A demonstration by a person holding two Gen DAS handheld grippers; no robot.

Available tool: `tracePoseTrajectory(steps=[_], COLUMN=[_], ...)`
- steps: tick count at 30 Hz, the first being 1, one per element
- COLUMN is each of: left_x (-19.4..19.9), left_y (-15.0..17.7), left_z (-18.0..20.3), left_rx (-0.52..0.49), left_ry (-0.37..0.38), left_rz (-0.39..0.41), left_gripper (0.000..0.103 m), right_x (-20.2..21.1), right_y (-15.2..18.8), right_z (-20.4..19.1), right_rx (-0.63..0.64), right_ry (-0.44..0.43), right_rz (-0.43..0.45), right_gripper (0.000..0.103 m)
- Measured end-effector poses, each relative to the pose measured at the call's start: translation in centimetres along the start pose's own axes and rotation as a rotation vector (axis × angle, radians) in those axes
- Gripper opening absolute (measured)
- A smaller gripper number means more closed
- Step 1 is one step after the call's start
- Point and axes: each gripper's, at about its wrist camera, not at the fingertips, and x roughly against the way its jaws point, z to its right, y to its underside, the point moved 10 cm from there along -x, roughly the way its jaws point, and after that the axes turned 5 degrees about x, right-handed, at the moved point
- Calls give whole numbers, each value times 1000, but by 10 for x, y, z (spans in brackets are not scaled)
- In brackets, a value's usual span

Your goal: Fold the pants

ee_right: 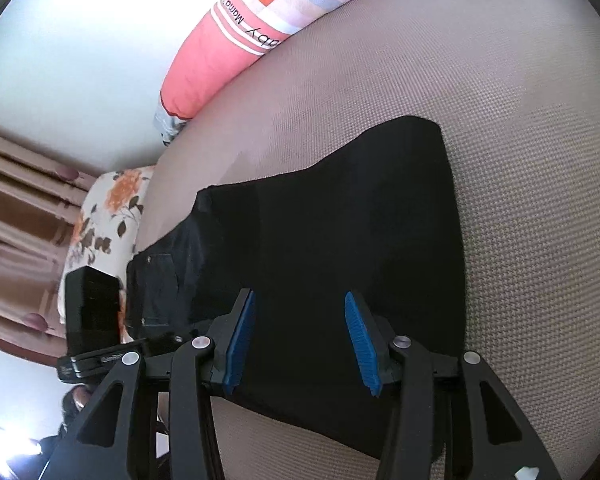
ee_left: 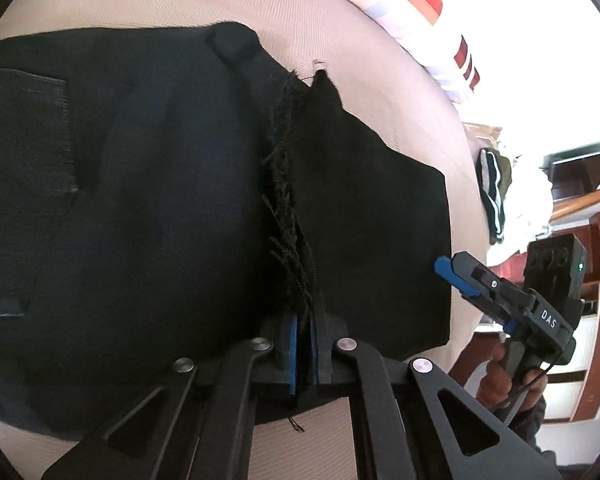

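At lower centre of the left wrist view: left gripper (ee_left: 304,354), blue pads pressed together on the frayed hem (ee_left: 290,216) of the black pants (ee_left: 160,208), loose threads rising between the jaws. Across left and centre of the same view: pants spread flat on the beige woven bed surface (ee_left: 100,0), a stitched pocket (ee_left: 24,132) at the left edge, a second layer of black cloth lying to the right of the fray. At right of that view: right gripper (ee_left: 446,268), one blue tip just beside the cloth's right edge, a person's hand (ee_left: 500,376) on its handle. In the right wrist view, lower centre: same right gripper (ee_right: 300,344), jaws partly open, blue pads standing apart over black cloth, nothing pinched. At upper centre there: pink striped pillow (ee_right: 204,56); at far left, a floral cushion (ee_right: 112,208).

Step in hand, by judgement: securing the leg ends before a fold toward the waist; one side gripped, the other not yet. Next move calls for lowering the open jaws onto the cloth's near edge, closing on both layers, then lifting both ends together and level, lest the layers slip apart.
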Motion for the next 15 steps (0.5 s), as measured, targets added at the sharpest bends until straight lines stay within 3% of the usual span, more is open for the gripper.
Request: tracePoseTrajectory(steps=[7,11,15], left_x=[-3,2,17], left_y=[2,2,-10], left_z=[-20,-16,-3], left_rx=[-12,-105,-255], left_ry=[-51,-120,-250], left_rz=[10,36,149], left_gripper=[5,8,14], right_x=[-14,-22,-10], right_y=[6,8,-6], right_z=[9,13,7], right_rx=[55,78,127], right_ry=[110,153,191], right_rz=[-29,-49,-10], right_gripper=[43,43,44])
